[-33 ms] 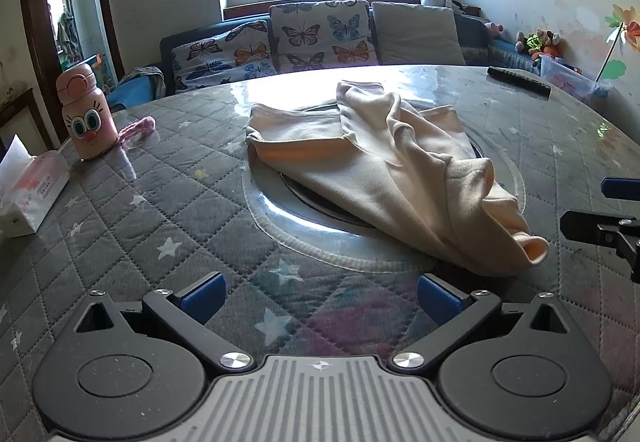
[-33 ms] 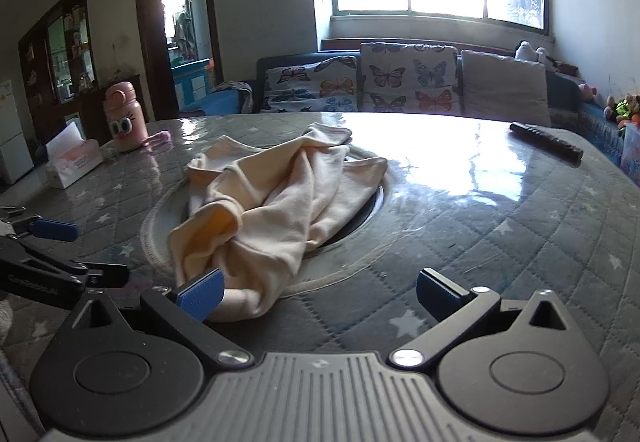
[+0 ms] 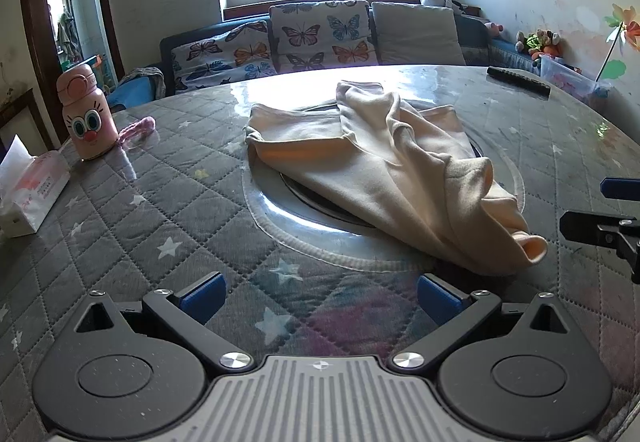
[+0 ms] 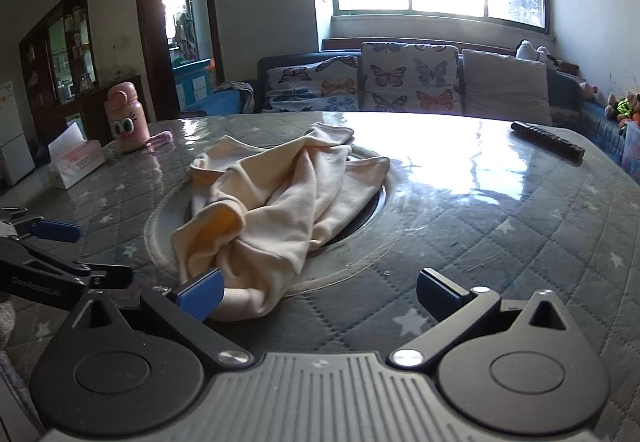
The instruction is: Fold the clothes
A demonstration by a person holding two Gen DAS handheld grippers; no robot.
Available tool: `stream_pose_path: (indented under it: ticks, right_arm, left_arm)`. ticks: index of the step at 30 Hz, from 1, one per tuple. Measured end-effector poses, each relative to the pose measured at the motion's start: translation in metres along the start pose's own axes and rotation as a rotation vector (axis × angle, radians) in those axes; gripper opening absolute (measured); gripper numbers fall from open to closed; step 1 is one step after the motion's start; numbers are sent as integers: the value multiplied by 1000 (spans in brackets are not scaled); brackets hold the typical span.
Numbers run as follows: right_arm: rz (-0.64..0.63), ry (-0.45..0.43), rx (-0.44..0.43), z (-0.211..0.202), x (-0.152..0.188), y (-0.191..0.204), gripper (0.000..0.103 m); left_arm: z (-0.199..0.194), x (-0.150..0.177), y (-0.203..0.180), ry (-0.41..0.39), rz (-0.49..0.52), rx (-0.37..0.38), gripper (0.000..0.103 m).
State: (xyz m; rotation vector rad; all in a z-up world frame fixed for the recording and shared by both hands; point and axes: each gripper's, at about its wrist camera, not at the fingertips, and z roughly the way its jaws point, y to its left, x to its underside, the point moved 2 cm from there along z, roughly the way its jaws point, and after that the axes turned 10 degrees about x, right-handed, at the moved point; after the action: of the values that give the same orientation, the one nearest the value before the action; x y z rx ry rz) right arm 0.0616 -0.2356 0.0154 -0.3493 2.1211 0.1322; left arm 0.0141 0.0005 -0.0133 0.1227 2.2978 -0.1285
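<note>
The left gripper (image 3: pixel 320 294) is spread wide and holds nothing, poised low over the quilted table (image 3: pixel 132 210) just short of the cream garment (image 3: pixel 384 170). The right gripper (image 4: pixel 320 292) is equally wide and empty, its left finger (image 4: pixel 200 292) just beside the garment's near bunched end. The garment lies crumpled at the table's middle.

so on the desk (image 3: pixel 120 210): one cream garment (image 3: pixel 384 166), one pink bottle (image 3: pixel 86 114), one tissue box (image 3: pixel 28 194), one black remote (image 3: pixel 518 80), plus two grippers, left (image 3: pixel 320 300) and right (image 4: pixel 318 292)
</note>
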Motion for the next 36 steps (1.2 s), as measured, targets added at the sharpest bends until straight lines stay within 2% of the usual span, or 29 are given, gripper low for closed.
stream_pose_path:
  ticks: [10,16,36]
  right_arm:
    - [19,13,-39,-7,2,8,103]
    - [3,59,-57,-7,3,13,103]
    - [-54,91,-58,-10,8,27,103]
  left_arm:
    - [-4,4,-3,5,1,-10,103]
    - [-7,6,-7,17,3,-10,103]
    - [-8,8,-12,25,20,-17,103]
